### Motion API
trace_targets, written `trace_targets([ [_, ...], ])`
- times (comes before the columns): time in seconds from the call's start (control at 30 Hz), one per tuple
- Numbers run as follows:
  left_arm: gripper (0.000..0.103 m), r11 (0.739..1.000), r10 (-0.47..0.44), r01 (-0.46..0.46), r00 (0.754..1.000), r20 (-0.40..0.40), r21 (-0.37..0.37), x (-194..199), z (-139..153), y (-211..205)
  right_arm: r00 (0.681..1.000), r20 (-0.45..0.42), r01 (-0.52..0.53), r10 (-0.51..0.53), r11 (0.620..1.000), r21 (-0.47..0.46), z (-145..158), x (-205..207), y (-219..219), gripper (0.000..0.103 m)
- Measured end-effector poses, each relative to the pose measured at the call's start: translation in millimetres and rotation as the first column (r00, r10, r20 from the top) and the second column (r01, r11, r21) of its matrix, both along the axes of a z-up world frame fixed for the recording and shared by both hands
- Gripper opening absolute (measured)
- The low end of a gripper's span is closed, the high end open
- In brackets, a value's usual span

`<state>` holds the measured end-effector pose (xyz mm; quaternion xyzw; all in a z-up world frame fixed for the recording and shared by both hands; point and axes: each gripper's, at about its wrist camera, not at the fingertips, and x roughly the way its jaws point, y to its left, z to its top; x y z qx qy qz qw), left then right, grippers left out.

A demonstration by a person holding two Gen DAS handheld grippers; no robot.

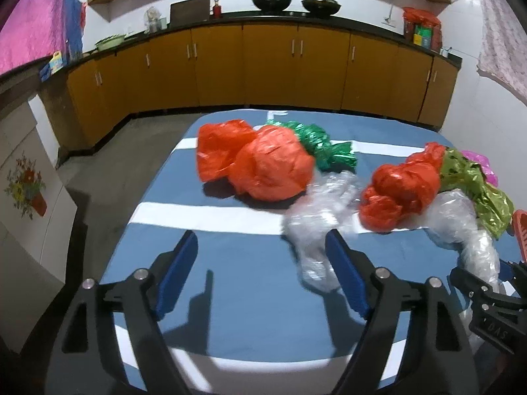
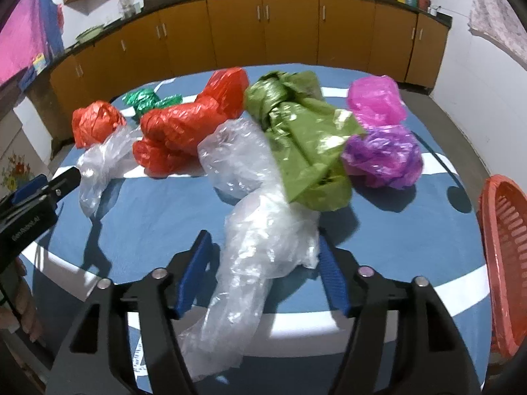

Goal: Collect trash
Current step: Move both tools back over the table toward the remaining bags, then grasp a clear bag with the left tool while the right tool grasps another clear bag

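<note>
Crumpled trash lies on a blue, white-striped tablecloth (image 2: 138, 223). A long clear plastic bag (image 2: 257, 247) runs between the blue pads of my right gripper (image 2: 263, 240). The jaws stand open; the left pad is apart from the bag and the right pad is beside its edge. My left gripper (image 1: 263, 253) is open over bare cloth, with a second clear bag (image 1: 316, 223) just beyond its right finger. Behind lie red bags (image 1: 263, 164) (image 2: 184, 125), a green foil wrapper (image 1: 316, 141), an olive foil sheet (image 2: 303, 144) and pink-purple bags (image 2: 382, 131).
A red plastic basket (image 2: 504, 263) stands at the table's right edge. The left gripper's body (image 2: 33, 204) shows at the left of the right wrist view, with a hand below it. Yellow cabinets (image 1: 270, 65) line the far wall beyond a strip of floor.
</note>
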<state>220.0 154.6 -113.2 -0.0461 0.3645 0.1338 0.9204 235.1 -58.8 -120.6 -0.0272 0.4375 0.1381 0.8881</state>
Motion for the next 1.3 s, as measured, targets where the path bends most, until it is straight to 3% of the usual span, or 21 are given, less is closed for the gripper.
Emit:
trace_targets([
  [0.7,0.077,0.997,-0.065,0.063,0.997,-0.039,-0.041,10.3,-6.6,-11.9,1.0,-0.016,0.002,-0.002,1.0,0.004,0.1,-5.8,-14.0,0.068],
  [0.87,0.075,0.996,-0.074,0.071,0.996,-0.052,-0.056,24.6,-9.0,-17.0,1.0,-0.013,-0.009,0.009,1.0,0.002,0.6,-11.4,-17.1,0.04],
  [0.9,0.073,0.996,-0.079,0.076,0.995,-0.057,-0.049,28.7,-9.8,-18.8,1.0,-0.015,-0.014,0.014,1.0,0.003,0.7,-13.4,-19.1,0.036],
  [1.0,0.051,0.994,-0.097,0.092,0.992,-0.08,-0.063,39.5,-12.1,-20.9,0.999,-0.018,-0.03,0.03,1.0,0.005,2.0,-17.5,-20.3,0.018],
  [1.07,0.032,0.991,-0.112,0.104,0.99,-0.088,-0.086,42.4,-13.1,-20.5,0.999,-0.018,-0.036,0.036,0.999,0.008,3.2,-20.6,-22.2,0.017],
  [1.3,0.025,0.982,-0.163,0.159,0.986,-0.034,-0.097,26.4,-7.2,-25.7,0.998,-0.017,-0.054,0.055,0.997,0.051,10.9,-36.0,-36.1,0.015],
])
